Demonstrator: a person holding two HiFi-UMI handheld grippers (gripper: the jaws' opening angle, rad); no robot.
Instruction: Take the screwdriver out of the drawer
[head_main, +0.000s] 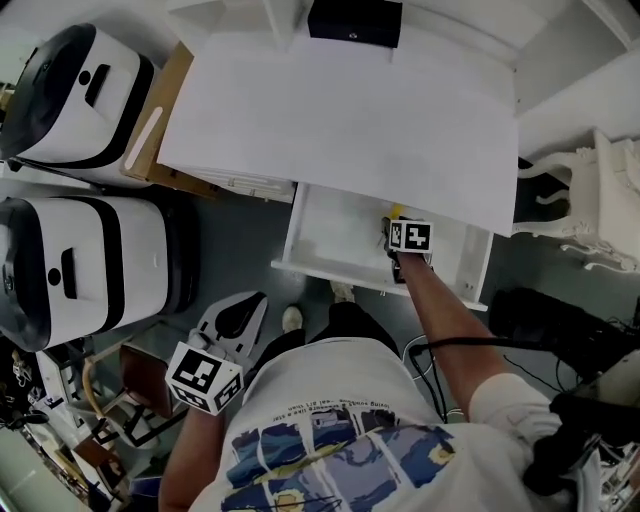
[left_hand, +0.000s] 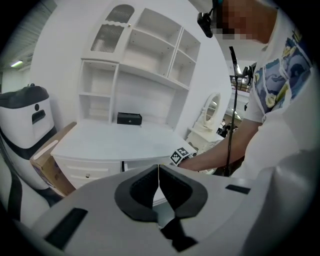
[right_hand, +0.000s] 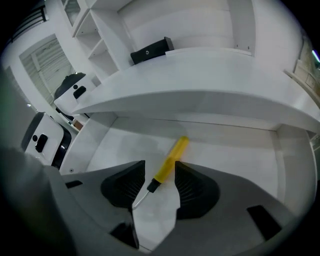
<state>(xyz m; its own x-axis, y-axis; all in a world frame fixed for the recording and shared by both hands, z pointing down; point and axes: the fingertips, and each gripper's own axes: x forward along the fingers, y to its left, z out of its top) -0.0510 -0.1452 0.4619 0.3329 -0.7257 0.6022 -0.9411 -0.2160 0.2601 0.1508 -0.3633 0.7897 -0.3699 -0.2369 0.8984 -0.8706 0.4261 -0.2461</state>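
A yellow-handled screwdriver (right_hand: 170, 160) lies on the floor of the open white drawer (right_hand: 235, 155), its metal tip toward me. My right gripper (right_hand: 159, 164) hangs just above it, open, with the handle in the gap between the ribbed pads and neither pad pressing on it. In the head view the drawer (head_main: 330, 272) is pulled out under the desk top and the right gripper (head_main: 393, 240) reaches into it beside the screwdriver (head_main: 393, 212). My left gripper (head_main: 245, 305) is held low by my body, away from the drawer, shut and empty; its pads (left_hand: 159, 170) meet.
A white desk top (head_main: 340, 110) overhangs the back of the drawer, with a black box (head_main: 355, 20) at its rear. Two white-and-black machines (head_main: 80, 260) and a cardboard sheet (head_main: 160, 110) stand at the left. A white chair (head_main: 600, 200) and cables (head_main: 540, 330) are at the right.
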